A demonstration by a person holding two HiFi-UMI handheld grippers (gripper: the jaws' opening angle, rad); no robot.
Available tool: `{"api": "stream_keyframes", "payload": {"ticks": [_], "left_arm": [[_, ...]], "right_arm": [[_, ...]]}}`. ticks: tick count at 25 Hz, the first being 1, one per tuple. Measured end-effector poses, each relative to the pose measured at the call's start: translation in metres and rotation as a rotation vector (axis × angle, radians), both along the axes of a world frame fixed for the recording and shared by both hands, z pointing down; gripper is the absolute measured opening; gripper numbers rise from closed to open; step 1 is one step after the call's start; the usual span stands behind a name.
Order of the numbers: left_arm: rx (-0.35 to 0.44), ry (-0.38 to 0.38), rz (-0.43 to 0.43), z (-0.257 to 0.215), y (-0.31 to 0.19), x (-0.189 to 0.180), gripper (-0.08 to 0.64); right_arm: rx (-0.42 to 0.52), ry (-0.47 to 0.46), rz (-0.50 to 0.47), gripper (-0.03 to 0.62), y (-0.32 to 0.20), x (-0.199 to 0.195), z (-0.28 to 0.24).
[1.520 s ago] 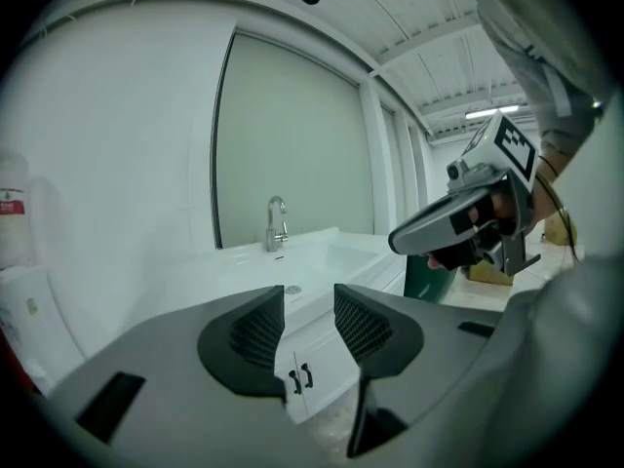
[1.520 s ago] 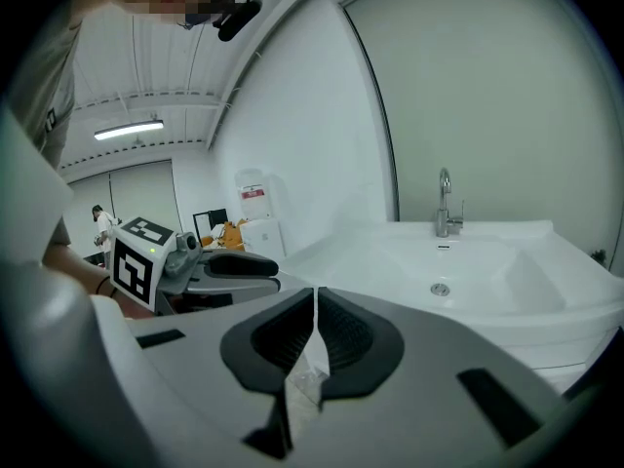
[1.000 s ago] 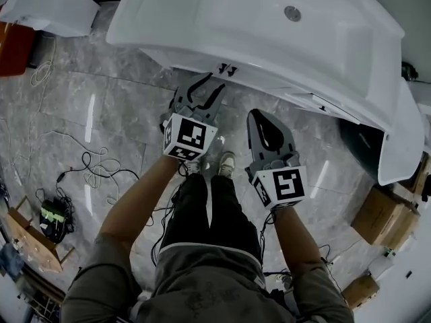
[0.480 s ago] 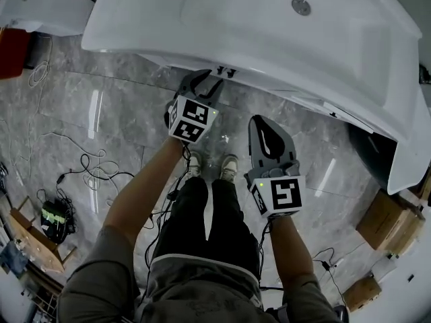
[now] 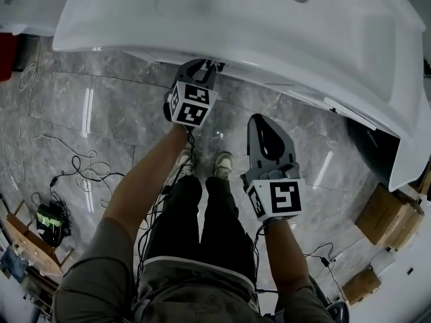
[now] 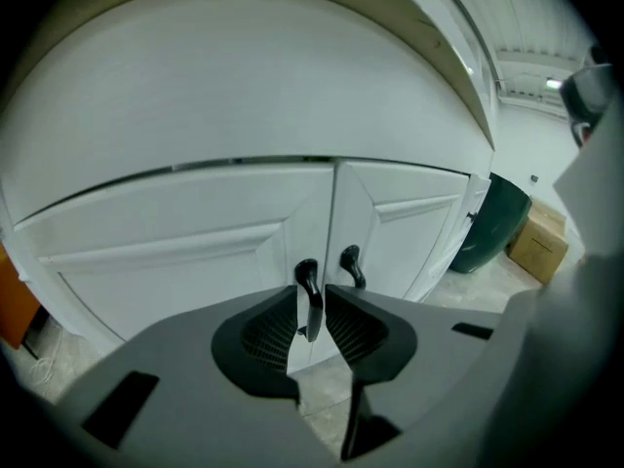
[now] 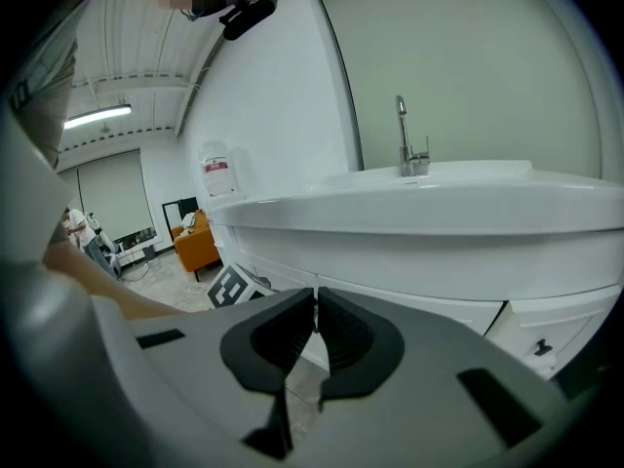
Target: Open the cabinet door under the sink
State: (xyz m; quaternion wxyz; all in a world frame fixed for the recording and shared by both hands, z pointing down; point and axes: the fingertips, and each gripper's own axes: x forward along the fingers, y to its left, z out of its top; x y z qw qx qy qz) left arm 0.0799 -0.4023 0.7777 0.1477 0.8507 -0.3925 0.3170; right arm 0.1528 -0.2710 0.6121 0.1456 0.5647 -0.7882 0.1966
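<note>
The white sink (image 5: 236,19) stands over a white cabinet with two doors, the left door (image 6: 185,252) and the right door (image 6: 414,217). Each door bears a black handle at the middle seam. My left gripper (image 6: 311,298) (image 5: 202,66) is right at the cabinet front. The left door's handle (image 6: 305,273) stands between its jaws, which are closing, with a thin gap still showing on each side. The right door's handle (image 6: 351,266) is just beyond the right jaw. My right gripper (image 5: 259,120) (image 7: 316,305) hangs back from the cabinet, shut and empty.
The person's feet (image 5: 202,163) stand in front of the cabinet on grey marble floor. Cables (image 5: 87,173) lie at the left. Cardboard boxes (image 5: 384,214) and a dark green bin (image 6: 492,227) are at the right. A faucet (image 7: 407,139) rises from the sink.
My left gripper has sunk and moved in to the cabinet front, and its jaws have narrowed around the left handle. My right gripper has sunk a little.
</note>
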Motion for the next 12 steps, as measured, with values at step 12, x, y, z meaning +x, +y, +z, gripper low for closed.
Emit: {"api": "stream_keyframes", "payload": {"ticks": [12], "left_arm": [[-0.018, 0.003, 0.032, 0.012, 0.004, 0.005, 0.053]], "right_arm": [[-0.08, 0.01, 0.022, 0.032, 0.02, 0.009, 0.027]]}}
